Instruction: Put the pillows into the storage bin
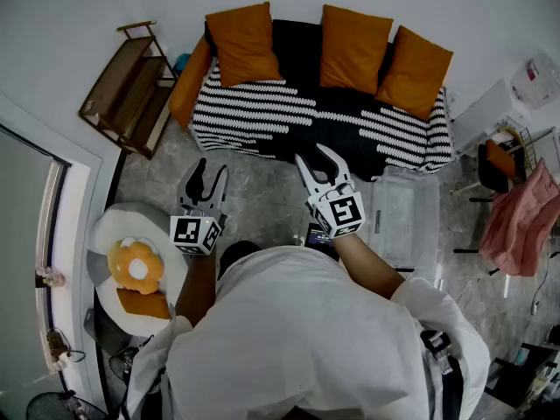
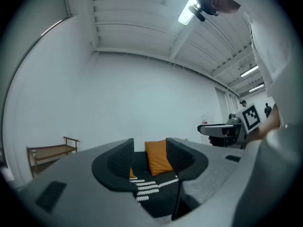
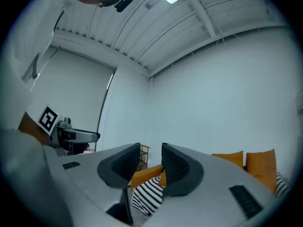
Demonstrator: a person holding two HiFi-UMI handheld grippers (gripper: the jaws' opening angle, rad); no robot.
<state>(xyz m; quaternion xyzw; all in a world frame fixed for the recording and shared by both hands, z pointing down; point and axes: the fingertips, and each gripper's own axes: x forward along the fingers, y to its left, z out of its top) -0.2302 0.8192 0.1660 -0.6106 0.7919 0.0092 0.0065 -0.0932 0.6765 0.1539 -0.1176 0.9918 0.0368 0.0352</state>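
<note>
Three orange pillows (image 1: 243, 42), (image 1: 353, 46), (image 1: 414, 70) lean upright along the back of a sofa covered in black-and-white stripes (image 1: 262, 112). A fourth orange cushion (image 1: 188, 81) lies on its left arm. The clear plastic storage bin (image 1: 404, 221) stands on the floor before the sofa's right end. My left gripper (image 1: 210, 175) and right gripper (image 1: 315, 157) hover level in front of the sofa, both open with nothing between the jaws. The left gripper view frames one orange pillow (image 2: 158, 156) between its jaws. In the right gripper view the orange arm cushion (image 3: 146, 175) shows beyond the jaws, well apart from them.
A wooden rack (image 1: 131, 86) stands left of the sofa. A fried-egg-shaped cushion (image 1: 136, 269) lies on the floor at my left. At the right, a chair draped with pink cloth (image 1: 521, 217) stands by white furniture (image 1: 490, 112). Marbled floor lies between me and the sofa.
</note>
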